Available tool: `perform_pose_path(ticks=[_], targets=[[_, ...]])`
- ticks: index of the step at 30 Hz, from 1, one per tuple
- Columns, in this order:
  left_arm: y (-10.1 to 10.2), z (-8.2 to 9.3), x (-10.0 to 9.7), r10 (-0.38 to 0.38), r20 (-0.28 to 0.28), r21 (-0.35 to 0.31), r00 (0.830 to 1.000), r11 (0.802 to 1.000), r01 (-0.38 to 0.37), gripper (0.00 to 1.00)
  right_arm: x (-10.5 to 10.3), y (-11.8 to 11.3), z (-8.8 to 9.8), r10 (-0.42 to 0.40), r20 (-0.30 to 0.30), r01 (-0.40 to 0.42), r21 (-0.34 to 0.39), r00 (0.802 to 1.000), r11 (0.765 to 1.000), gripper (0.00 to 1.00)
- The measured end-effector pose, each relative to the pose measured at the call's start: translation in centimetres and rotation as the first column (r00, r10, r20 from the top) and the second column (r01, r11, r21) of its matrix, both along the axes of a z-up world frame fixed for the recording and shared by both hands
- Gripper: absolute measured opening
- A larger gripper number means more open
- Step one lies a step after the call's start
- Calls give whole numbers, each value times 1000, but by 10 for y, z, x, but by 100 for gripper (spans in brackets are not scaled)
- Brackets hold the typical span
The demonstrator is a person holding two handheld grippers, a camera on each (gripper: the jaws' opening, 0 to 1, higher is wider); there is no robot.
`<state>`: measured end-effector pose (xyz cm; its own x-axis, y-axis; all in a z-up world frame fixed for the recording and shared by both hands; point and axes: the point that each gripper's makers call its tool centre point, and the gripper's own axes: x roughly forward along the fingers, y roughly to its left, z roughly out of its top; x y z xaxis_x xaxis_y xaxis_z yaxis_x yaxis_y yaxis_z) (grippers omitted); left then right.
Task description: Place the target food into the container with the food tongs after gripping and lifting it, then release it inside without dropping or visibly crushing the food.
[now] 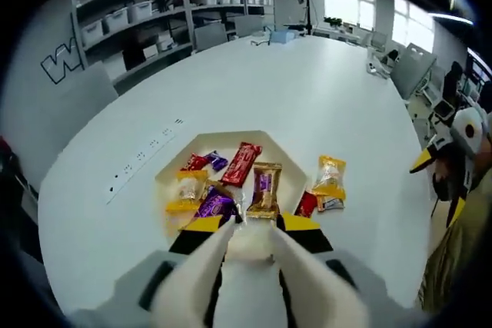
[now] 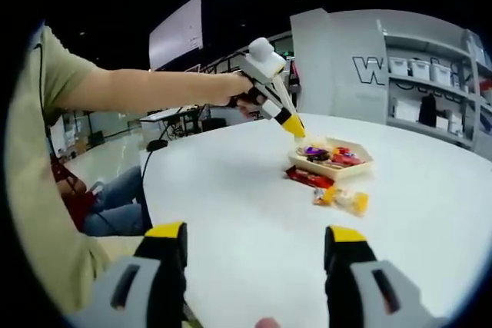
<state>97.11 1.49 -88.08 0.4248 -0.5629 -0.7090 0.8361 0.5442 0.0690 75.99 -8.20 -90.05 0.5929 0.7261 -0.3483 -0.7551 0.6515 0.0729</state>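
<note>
A cream hexagonal tray (image 1: 173, 167) on the white table holds several wrapped snacks, among them a red bar (image 1: 241, 163) and a gold packet (image 1: 265, 186). My left gripper (image 1: 252, 224) is shut on white food tongs (image 1: 201, 266). The tong arms stand apart, their tips at the tray's near edge, with no food visibly between them. A yellow packet (image 1: 330, 178) and a red packet (image 1: 307, 203) lie on the table right of the tray. In the right gripper view, a hand holds the left gripper (image 2: 292, 123) above the tray (image 2: 332, 168). My right gripper (image 2: 255, 247) is open and holds nothing.
The round white table (image 1: 307, 90) has wide free room beyond the tray. A socket strip (image 1: 142, 155) is set into it on the left. Shelves with bins (image 1: 138, 24) and chairs stand behind. The person's arm (image 2: 131, 90) and legs are at the left of the right gripper view.
</note>
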Motion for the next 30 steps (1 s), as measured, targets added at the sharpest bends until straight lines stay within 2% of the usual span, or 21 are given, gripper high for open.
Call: perform_pose_path(ticks=[4, 14, 20, 30], targets=[[-2, -2, -11, -31, 5, 12, 999, 999, 31, 25, 0, 1, 0, 1, 0, -1, 0, 1000, 1000, 71], [-6, -6, -34, -70, 2, -31, 998, 997, 70, 25, -1, 1, -2, 1, -4, -1, 2, 1000, 1000, 71], [-10, -13, -43, -98, 12, -32, 995, 995, 98, 25, -1, 2, -3, 3, -5, -3, 1, 1000, 1000, 71], [-26, -27, -54, -167, 32, 0, 985, 986, 167, 25, -1, 1, -4, 1, -8, -1, 0, 1000, 1000, 71]])
